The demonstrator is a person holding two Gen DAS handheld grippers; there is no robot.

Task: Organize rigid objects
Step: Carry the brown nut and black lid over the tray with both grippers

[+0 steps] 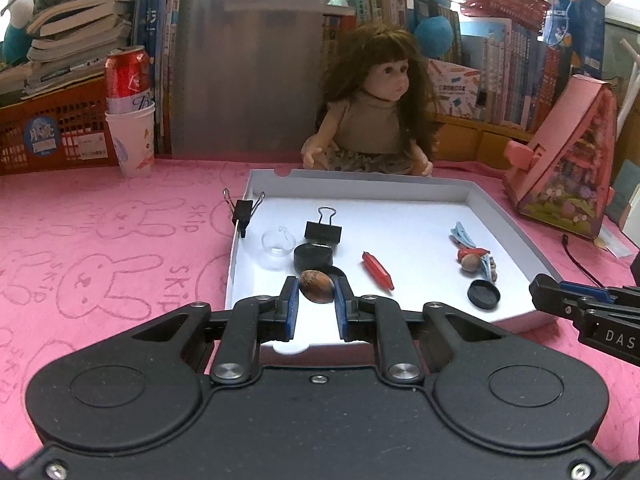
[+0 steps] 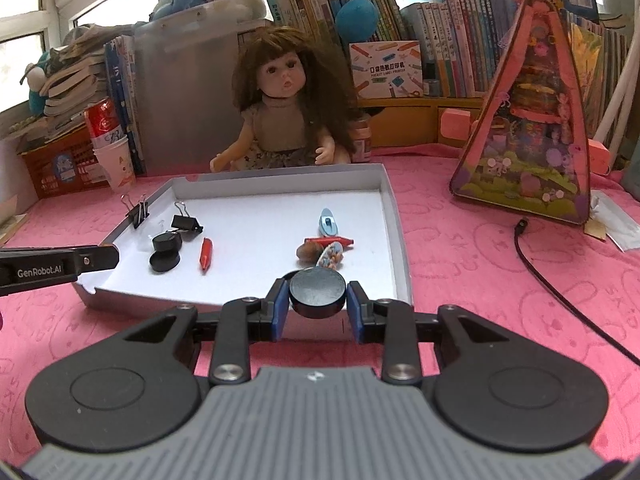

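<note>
A red drink can [image 1: 127, 74] stands in a stack of white paper cups [image 1: 134, 142] at the far left of the pink, bunny-printed table cover [image 1: 100, 248]. Right of it, a black metal binder clip [image 1: 241, 213] is clipped over the left wall of the shallow white cardboard tray [image 1: 504, 220]. Inside the tray lie a small clear plastic cup [image 1: 277, 246], a second black binder clip [image 1: 323, 232], and a black round cap [image 1: 313, 257]. The left tool [image 1: 316, 289] is clenched on a brown, glossy oval nut [image 1: 317, 286], held just above the tray's near left part. Further right rest a red waxy crayon [image 1: 378, 270], then a huddle of small pieces that is hard to make out: a light blue clip [image 1: 464, 236], a brown nut and something red. A black flat disc [image 1: 484, 295] lies near the tray's front edge. The right tool [image 2: 318, 298] grasps a black round matte cap [image 2: 317, 289] over the tray's near right corner; its underside is hidden. A long-haired doll [image 2: 280, 120] sits behind the tray.
</note>
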